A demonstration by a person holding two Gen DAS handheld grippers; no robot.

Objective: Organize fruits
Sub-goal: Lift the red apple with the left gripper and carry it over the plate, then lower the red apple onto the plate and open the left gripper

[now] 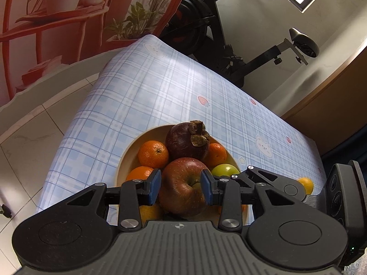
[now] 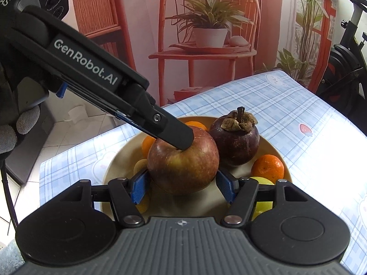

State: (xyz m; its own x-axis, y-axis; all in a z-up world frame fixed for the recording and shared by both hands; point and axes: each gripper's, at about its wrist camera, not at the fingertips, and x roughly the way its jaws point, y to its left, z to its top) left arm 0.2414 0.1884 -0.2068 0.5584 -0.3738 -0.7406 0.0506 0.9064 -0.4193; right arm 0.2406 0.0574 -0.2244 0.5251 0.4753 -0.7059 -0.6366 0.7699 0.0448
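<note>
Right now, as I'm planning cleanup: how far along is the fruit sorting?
Done: most fruit sits in the bowl. In hand: the right gripper jaws clamp the apple; the left gripper is at its top. To do: place the apple; one orange fruit seems outside the bowl.

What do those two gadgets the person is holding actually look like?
Each hand-held gripper, left and right, is black with a ribbed grey base, silver pivot screws and blue pads on its fingers. The left one's side reads "GenRobot.AI" in white. A grey knitted glove shows; a thin black cable hangs below it.

Apple [image 2: 183,160] in bowl [image 2: 273,142], mangosteen [image 2: 236,142] just behind it.
</note>
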